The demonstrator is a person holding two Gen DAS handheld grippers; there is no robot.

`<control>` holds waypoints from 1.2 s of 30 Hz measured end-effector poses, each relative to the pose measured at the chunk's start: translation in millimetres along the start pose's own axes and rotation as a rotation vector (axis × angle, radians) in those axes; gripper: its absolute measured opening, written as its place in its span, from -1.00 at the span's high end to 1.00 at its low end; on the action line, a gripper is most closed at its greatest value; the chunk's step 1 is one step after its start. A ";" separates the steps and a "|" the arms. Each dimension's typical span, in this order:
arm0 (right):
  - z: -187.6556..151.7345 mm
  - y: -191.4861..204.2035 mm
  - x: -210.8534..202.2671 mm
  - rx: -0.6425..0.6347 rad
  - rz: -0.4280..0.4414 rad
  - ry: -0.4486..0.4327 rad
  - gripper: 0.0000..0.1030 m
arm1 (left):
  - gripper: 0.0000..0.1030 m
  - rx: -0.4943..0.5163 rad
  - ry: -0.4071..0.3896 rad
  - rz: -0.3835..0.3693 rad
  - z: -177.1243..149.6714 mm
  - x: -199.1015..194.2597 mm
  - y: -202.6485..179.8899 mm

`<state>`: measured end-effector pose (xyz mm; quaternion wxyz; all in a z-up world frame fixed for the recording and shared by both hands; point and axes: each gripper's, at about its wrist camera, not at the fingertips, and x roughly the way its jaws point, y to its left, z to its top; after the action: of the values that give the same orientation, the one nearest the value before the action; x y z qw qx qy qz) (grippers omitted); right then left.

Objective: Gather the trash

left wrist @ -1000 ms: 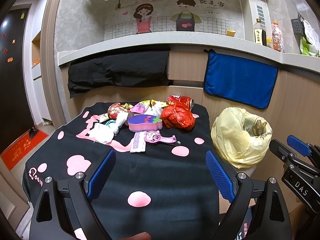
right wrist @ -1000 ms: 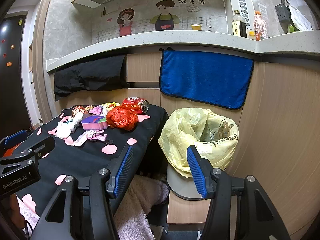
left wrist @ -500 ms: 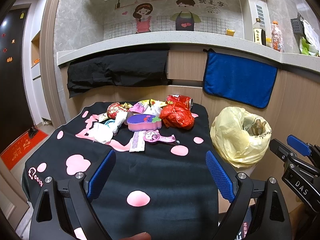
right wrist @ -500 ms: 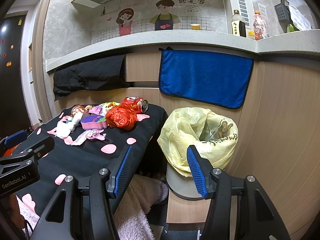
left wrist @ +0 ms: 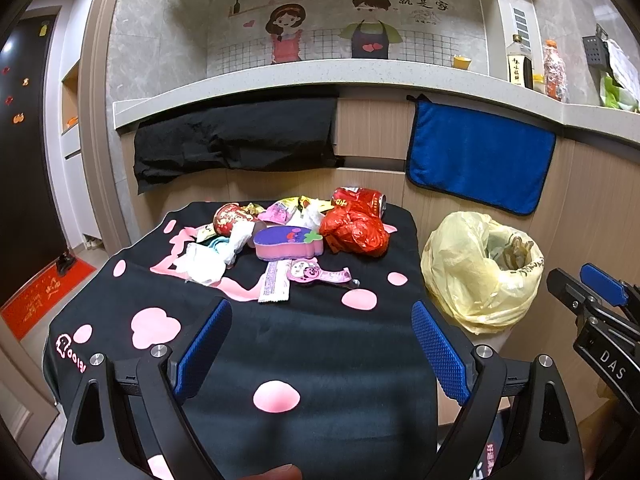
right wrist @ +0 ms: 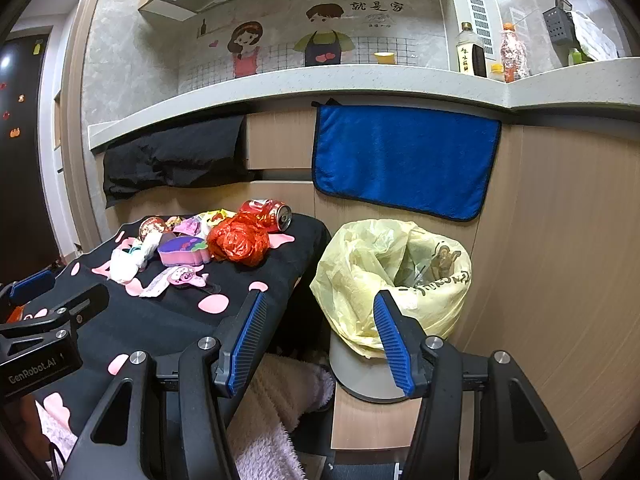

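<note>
Bin contents are hard to make out inside the yellow-lined trash bin (right wrist: 394, 276) beside the table (left wrist: 312, 344). Crumpled wrappers, a red bag (left wrist: 356, 234) and can (right wrist: 269, 210) lie piled at the table's far end. Left gripper (left wrist: 320, 344) and right gripper (right wrist: 318, 336) both spread, holding nothing

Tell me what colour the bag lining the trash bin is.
Pale yellow, with dark print near the rim; the bin bag shows best in the right wrist view.

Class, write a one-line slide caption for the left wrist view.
Open left gripper faces a trash pile, with red crumpled bag, beside yellow-lined bin.
</note>
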<state>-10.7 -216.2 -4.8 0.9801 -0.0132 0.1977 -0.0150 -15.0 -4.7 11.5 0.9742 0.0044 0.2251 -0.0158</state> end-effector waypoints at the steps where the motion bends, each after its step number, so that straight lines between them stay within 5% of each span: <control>1: 0.7 0.1 0.3 0.002 -0.001 0.000 -0.05 | -0.77 0.000 0.002 0.000 -0.1 -0.1 -0.1; 20: 18.7 16.8 27.8 -0.023 0.034 0.012 -0.05 | -0.77 -0.035 0.055 0.045 9.3 39.2 43.0; 29: 40.1 79.2 110.1 -0.118 0.171 0.059 -0.03 | -0.77 -0.045 0.116 0.065 36.5 105.0 131.3; 32: 47.9 97.0 145.8 -0.131 0.204 0.071 -0.02 | -0.78 -0.103 0.182 0.009 42.4 139.3 160.7; 36: 62.2 108.8 183.4 -0.135 0.236 0.100 -0.01 | -0.78 -0.100 0.216 0.011 45.1 167.8 171.3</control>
<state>185.0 -112.6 -22.0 0.9608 -0.0552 0.2469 0.1129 161.0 161.0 -21.3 0.9434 -0.0414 0.3291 0.0013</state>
